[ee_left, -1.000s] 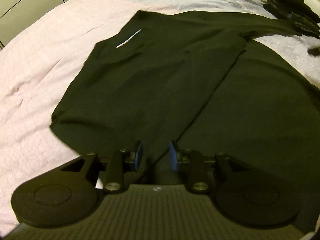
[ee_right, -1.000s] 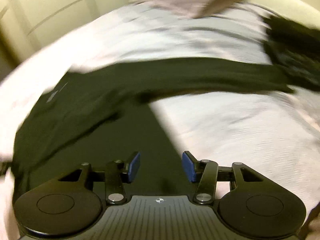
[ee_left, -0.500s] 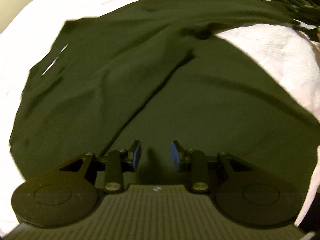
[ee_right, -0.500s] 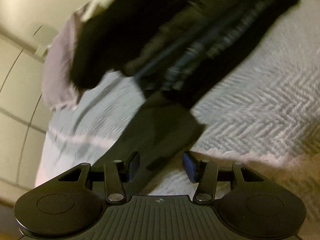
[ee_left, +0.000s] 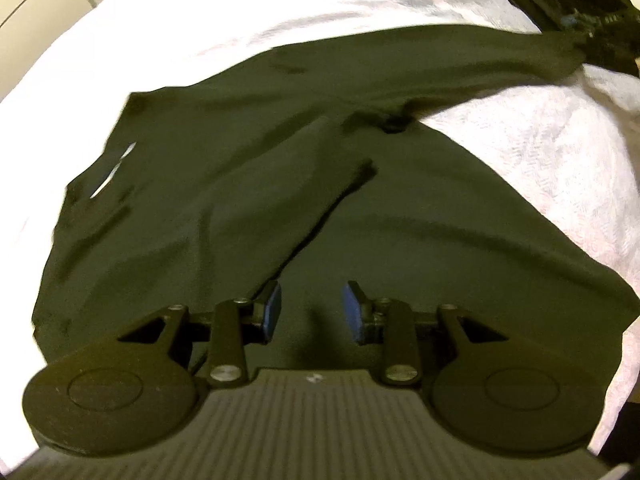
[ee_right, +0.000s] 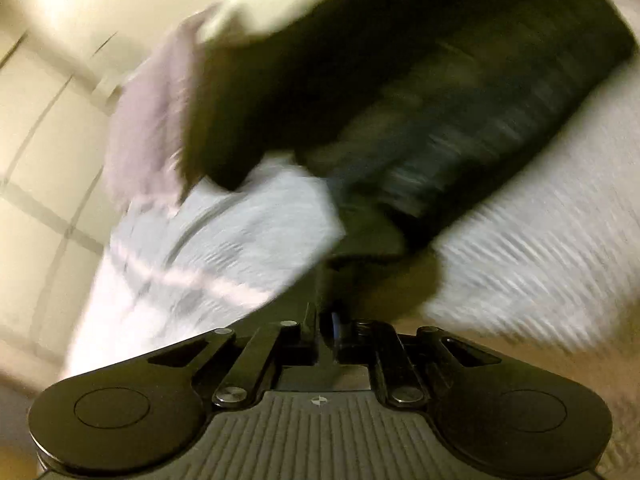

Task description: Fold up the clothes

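A dark green long-sleeved shirt (ee_left: 248,184) lies spread on the white bed, its left side folded over the body. One sleeve (ee_left: 460,64) stretches to the far right. My left gripper (ee_left: 311,312) is open and empty just above the shirt's near hem. My right gripper (ee_right: 326,330) is shut on the end of that sleeve (ee_right: 372,248). The right wrist view is blurred by motion.
A white bedspread (ee_left: 540,152) covers the bed. A pile of dark clothes (ee_left: 576,4) lies at the far right, seen close in the right wrist view (ee_right: 420,92). A pinkish cloth (ee_right: 148,120) lies beside it. Cream cupboard panels (ee_right: 44,128) stand to the left.
My left gripper let go of the folded shirt edge, opened and drew back. My right gripper moved to the sleeve's end by the dark pile and shut on it.
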